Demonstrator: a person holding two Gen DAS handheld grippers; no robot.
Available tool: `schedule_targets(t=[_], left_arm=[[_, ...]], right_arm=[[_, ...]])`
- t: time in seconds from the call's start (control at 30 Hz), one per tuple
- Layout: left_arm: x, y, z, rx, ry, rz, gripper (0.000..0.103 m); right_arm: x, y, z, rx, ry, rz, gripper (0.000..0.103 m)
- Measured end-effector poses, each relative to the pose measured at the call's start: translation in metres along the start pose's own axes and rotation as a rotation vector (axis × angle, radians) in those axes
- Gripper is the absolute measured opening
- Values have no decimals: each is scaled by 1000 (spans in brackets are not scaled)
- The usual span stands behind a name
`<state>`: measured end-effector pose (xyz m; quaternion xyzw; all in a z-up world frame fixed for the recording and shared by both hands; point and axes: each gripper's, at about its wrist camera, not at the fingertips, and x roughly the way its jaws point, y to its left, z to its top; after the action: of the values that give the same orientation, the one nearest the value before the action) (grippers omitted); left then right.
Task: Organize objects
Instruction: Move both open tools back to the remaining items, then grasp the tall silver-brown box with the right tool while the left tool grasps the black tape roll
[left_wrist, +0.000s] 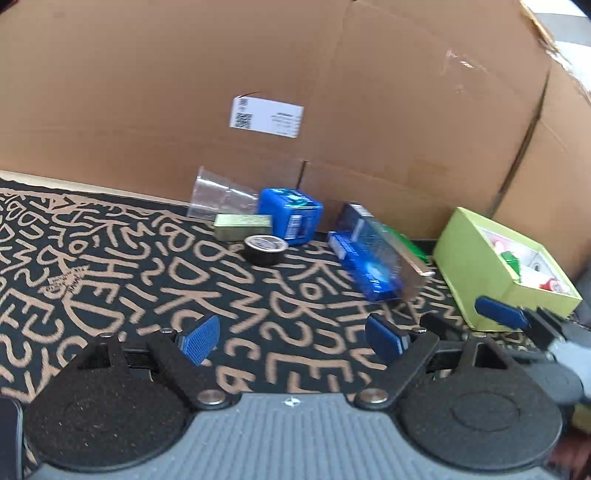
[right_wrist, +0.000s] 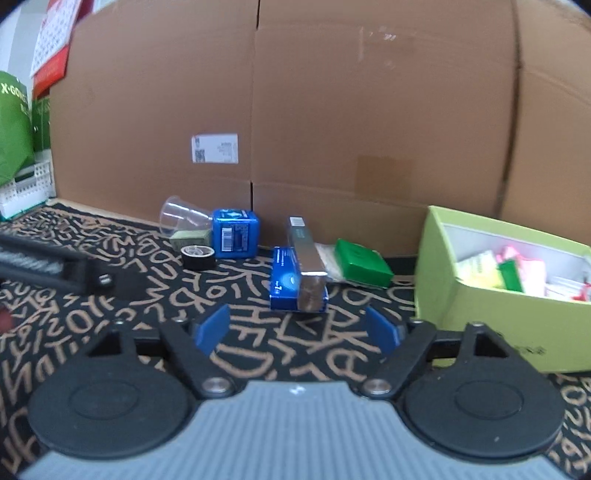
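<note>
Loose objects lie on a black mat with tan lettering (left_wrist: 122, 254): a clear plastic cup (left_wrist: 218, 194) on its side, a small olive tin (left_wrist: 242, 226), a black tape roll (left_wrist: 266, 248), a blue cube box (left_wrist: 291, 216), and a flat blue box (left_wrist: 364, 264) with a silver bar box (right_wrist: 306, 258) across it. A green packet (right_wrist: 364, 262) lies beside them. A lime-green box (right_wrist: 517, 291) holds several packets. My left gripper (left_wrist: 291, 338) is open and empty above the mat. My right gripper (right_wrist: 297, 330) is open and empty, in front of the flat blue box (right_wrist: 284, 280).
A tall cardboard wall (right_wrist: 332, 110) with a white label (right_wrist: 215, 148) closes the back. The right gripper's finger (left_wrist: 502, 314) shows at the lime box (left_wrist: 491, 266) in the left wrist view. A white basket (right_wrist: 26, 188) and green bag stand far left.
</note>
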<state>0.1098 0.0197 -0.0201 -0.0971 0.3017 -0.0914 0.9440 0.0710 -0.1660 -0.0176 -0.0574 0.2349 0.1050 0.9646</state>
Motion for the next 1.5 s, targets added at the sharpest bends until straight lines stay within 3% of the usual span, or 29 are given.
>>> schedule_targets(t=[0.3,0.37,0.4,0.53,0.7,0.77,0.8,0.9,1.0,1.07,1.17,1.3,1.33,1.4,1.47,1.5], left_arm=[[58,17,33,1,61,23,89],[75,14,41,10,71,35,89],[84,13,45,14,74,52,89],[112,8,52,27,91,97,89],[129,5,51,56,101,133,88],[130,4,52,69,102,138,80],[130,3,51,79,96,143,67],[124,0,48,115,96,124,48],[109,-5,38,135,114,96,48],[94,-8,26,164,119,76,48],[66,-15,6,193,128,35,48],[34,-13,-14,167,142,-38,49],[31,-11,-16,160,145,-44,54],[25,-15,-20,145,147,-44,61],[21,-15,-21,128,149,-45,61],[17,-15,-21,121,149,-50,61]], right_arm=[[70,-11,15,25,47,-55,50],[78,-15,14,36,58,-45,31],[78,-16,13,45,59,-35,26],[61,-10,4,-54,40,-58,25],[12,18,-27,-368,-13,-175,24],[-10,25,-41,-442,-32,-193,24],[-20,28,-46,-453,-35,-185,24],[-43,35,-58,-423,-19,-133,24],[-58,38,-63,-357,-11,-55,26],[-65,38,-62,-295,-10,6,38],[-66,30,-55,-168,-8,80,48],[-56,20,-45,-76,-16,14,49],[-53,18,-43,-65,-12,-6,49],[-49,12,-43,-40,-4,-37,42],[-46,-2,-46,6,6,-66,29],[-46,-12,-48,60,10,-82,29]])
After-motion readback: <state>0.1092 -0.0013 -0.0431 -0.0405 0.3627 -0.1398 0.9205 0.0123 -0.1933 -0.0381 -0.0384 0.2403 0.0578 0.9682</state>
